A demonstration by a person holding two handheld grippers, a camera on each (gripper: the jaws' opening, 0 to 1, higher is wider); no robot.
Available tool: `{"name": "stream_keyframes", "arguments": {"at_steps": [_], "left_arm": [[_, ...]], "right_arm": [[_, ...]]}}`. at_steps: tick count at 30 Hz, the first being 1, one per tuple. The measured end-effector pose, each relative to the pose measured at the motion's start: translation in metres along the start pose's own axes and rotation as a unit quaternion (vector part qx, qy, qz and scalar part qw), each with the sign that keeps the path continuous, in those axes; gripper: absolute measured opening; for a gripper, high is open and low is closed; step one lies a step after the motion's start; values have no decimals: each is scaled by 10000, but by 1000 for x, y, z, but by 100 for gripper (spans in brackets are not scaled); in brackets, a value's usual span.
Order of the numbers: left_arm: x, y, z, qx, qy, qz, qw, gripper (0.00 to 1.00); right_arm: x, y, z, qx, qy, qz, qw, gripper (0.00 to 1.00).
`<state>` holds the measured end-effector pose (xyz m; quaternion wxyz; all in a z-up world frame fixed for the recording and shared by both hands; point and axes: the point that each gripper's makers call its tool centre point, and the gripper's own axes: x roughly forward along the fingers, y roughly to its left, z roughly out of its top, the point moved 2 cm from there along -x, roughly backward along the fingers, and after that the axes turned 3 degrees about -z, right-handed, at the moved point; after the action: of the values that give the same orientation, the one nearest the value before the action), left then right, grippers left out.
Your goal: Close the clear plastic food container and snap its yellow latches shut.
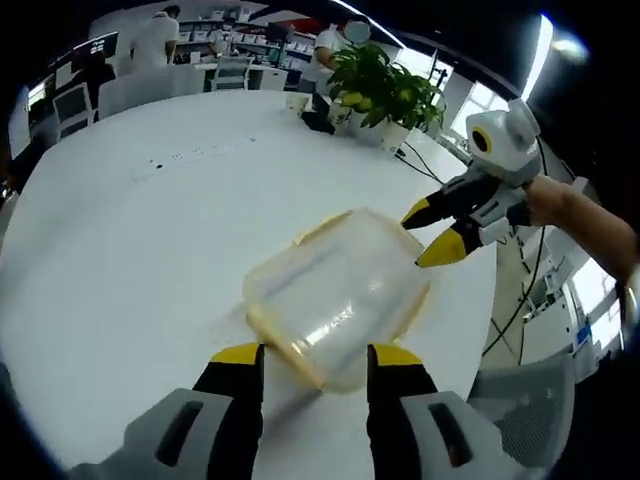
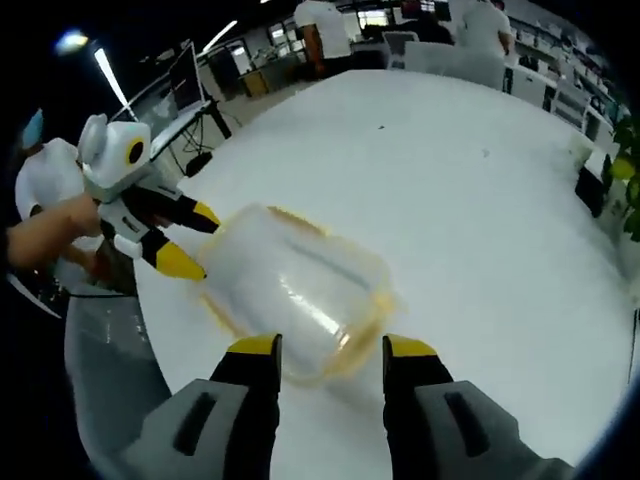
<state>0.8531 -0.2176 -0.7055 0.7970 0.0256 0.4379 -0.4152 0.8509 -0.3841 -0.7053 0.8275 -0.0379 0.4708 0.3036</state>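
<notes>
The clear plastic food container (image 1: pixel 335 298) lay on the round white table (image 1: pixel 150 230), near its edge, between the two grippers. In the left gripper view the left gripper (image 1: pixel 315 362) stood with its black, yellow-tipped jaws parted on either side of the box's near end, holding nothing, while the right gripper (image 1: pixel 440 230) came in from the right, its jaws spread, yellow tips just beside the far corner; I could not tell whether they touched. That view also took in a leafy potted plant (image 1: pixel 385 90) at the table's far side, chairs and people beyond. The right gripper view showed the same box (image 2: pixel 295 295) from the opposite end, the right gripper (image 2: pixel 330 350) open around the near edge, and the left gripper (image 2: pixel 190 240) close against the far side, held by a bare hand (image 2: pixel 55 235). The box looked cloudy and glossy, a rounded rectangle with a pale yellow rim; the latches were too blurred to read.
</notes>
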Motion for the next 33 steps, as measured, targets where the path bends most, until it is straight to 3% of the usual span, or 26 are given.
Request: {"name": "stream_keyframes", "arguments": {"at_steps": [3, 10, 14, 15, 17, 19, 20, 22, 33], "left_arm": [[1, 0, 0, -90, -30, -32, 10000, 36], [2, 0, -1, -187, -133, -76, 9997, 36], [3, 0, -1, -277, -284, -32, 9992, 35], [4, 0, -1, -308, -311, -29, 9990, 34], [3, 0, -1, -361, -350, 7, 9987, 33], [6, -1, -1, -685, -334, -5, 9971, 31], [7, -1, -6, -900, -188, 16, 9958, 31], [10, 0, -2, -765, -304, -28, 9966, 31], [8, -1, -2, -675, -238, -38, 9974, 31]], "right_arm": [[2, 4, 0, 215, -26, 128, 9997, 38], [3, 5, 0, 193, 71, 107, 9997, 39], [6, 6, 0, 377, -49, 161, 9991, 38], [7, 10, -3, 262, -21, 325, 9991, 36], [8, 5, -3, 294, -57, 216, 9993, 36], [10, 5, -2, 274, -12, 214, 9994, 35], [11, 7, -2, 251, 58, 206, 9995, 35], [11, 8, 0, 288, 49, 164, 9994, 35], [8, 10, -1, 381, -29, 125, 9992, 36]]}}
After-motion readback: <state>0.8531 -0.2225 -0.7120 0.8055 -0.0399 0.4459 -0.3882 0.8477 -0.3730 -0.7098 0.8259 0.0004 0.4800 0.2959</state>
